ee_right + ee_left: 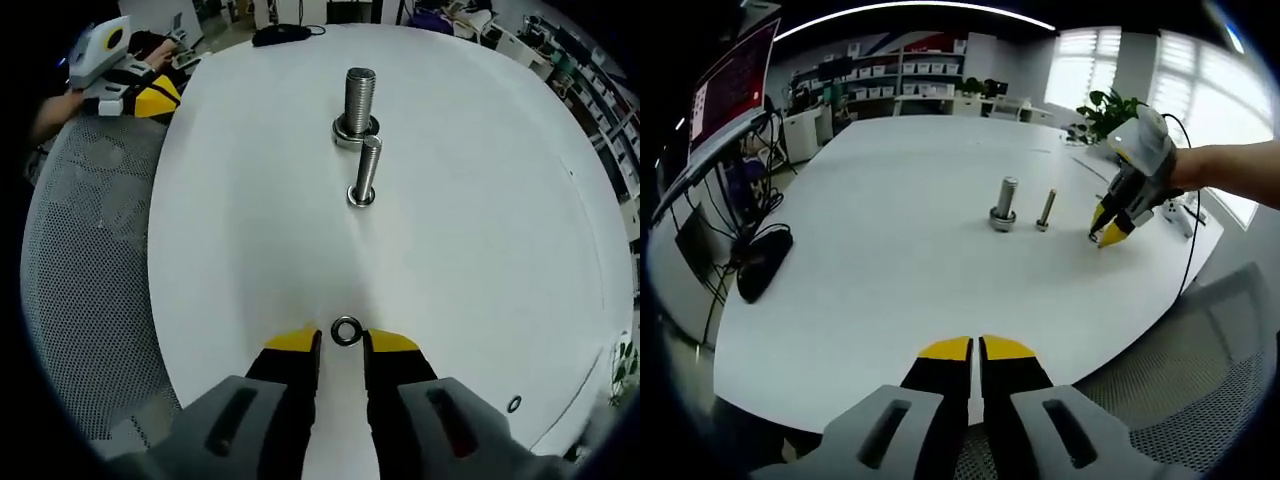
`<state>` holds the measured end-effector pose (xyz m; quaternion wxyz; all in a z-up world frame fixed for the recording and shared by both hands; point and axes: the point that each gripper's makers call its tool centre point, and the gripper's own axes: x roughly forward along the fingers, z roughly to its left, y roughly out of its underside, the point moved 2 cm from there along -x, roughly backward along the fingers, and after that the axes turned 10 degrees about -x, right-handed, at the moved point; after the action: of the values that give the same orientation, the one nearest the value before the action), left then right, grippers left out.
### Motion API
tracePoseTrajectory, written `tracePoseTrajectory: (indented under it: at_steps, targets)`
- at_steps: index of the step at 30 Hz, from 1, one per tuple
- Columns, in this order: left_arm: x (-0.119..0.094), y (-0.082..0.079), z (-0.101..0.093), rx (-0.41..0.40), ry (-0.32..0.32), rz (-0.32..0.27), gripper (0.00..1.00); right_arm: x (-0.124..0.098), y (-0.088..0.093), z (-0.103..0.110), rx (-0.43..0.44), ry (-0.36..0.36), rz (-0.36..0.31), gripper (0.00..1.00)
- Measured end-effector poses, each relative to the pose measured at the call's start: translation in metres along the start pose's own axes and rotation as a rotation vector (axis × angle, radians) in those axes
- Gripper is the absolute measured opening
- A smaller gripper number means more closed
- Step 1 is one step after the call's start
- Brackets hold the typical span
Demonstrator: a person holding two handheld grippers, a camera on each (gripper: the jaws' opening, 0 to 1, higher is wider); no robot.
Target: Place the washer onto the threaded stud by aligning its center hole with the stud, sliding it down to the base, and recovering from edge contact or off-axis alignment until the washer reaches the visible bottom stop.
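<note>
With our right gripper parted around the flat-lying washer and our left gripper clenched empty, we risk skidding it away from the threaded stud.

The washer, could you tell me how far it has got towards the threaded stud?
Nothing looks done yet: the washer lies flat on the table, just ahead of the right gripper, whose jaws stand apart and grip nothing. Both studs stand upright beyond it. Still left: grasp the washer, carry it over, align it and slide it down to the base.
</note>
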<state>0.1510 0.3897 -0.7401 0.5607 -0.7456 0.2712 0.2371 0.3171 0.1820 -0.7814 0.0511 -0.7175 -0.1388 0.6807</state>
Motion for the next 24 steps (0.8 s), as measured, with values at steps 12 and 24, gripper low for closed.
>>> tracePoseTrajectory:
  at_steps: [12,24]
  targets:
    - [-0.0001,-0.0008,0.0001,-0.003,0.001,-0.006,0.0,0.0002,-0.0015,0.001,-0.03,-0.009,0.026,0.15]
    - [-0.0001,-0.0011,0.0,-0.003,0.005,-0.01,0.0,0.0018,-0.0051,0.0021,-0.067,-0.011,0.088,0.16]
